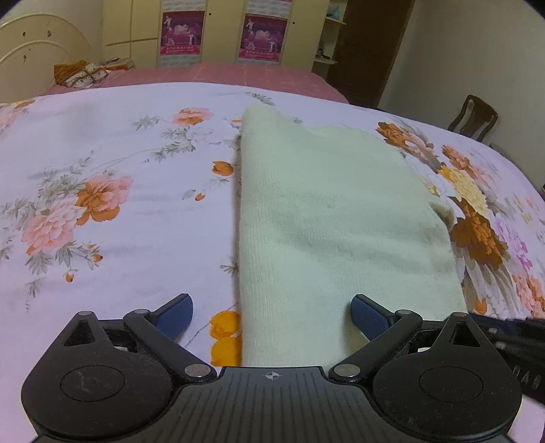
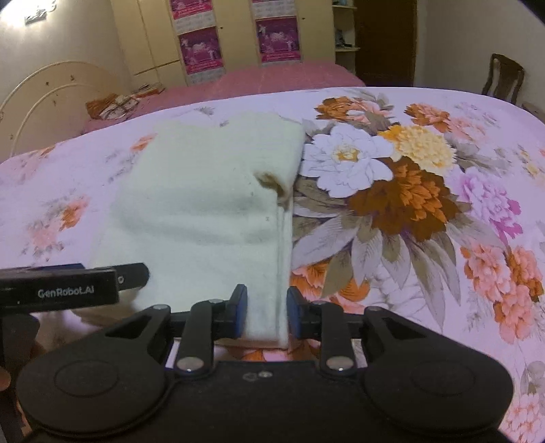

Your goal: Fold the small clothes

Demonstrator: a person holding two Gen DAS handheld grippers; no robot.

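Nearest the viewer, the left gripper (image 1: 271, 315) hovers with its blue-padded fingers spread wide, holding nothing; the near left edge of a cream knitted garment (image 1: 333, 218) lies between them. The right gripper (image 2: 266, 311) has its fingers partly closed around the garment's near right edge, with cloth between the pads, though a firm pinch cannot be confirmed. The garment lies folded into a rough rectangle on a pale floral bedsheet (image 1: 102, 191). Beyond it lies a pink bed (image 2: 289, 76) with a patterned pillow (image 1: 87, 73), then yellow wardrobes (image 1: 143, 30) bearing magenta posters (image 1: 180, 34). A wooden chair (image 2: 502, 80) stands at far right.
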